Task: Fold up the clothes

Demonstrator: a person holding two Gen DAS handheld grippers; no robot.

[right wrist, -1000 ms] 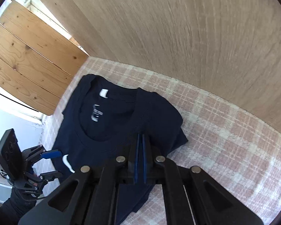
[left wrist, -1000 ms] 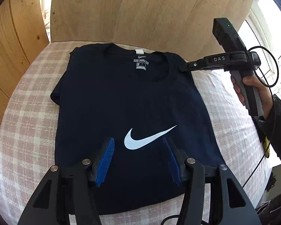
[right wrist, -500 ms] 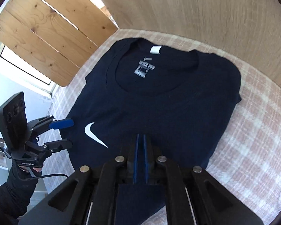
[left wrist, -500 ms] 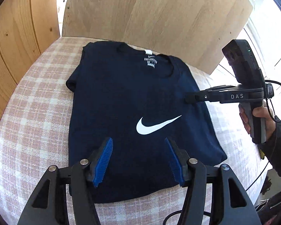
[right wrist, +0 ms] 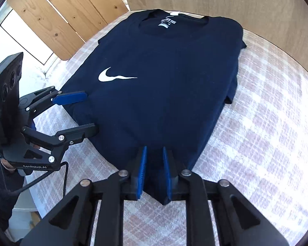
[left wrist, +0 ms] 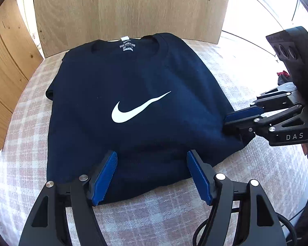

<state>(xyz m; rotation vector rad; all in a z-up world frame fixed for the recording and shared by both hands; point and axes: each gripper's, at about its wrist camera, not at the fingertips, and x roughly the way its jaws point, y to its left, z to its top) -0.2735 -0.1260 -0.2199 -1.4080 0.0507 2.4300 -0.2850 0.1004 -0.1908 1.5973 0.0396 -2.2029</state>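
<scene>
Your checked cloth point(left wrist: 246, 180) carries the navy T-shirt point(left wrist: 133, 86), sides folded in, white swoosh point(left wrist: 137, 108) up, collar far. Your left gripper point(left wrist: 152, 174) and right gripper point(right wrist: 154, 170) straddle its near hem, jaws opening, gripping nothing.

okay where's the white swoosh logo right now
The white swoosh logo sits mid-chest on the navy blue t-shirt spread on the pink checked cloth, below the neck label, just beyond the left gripper in its view.
</scene>
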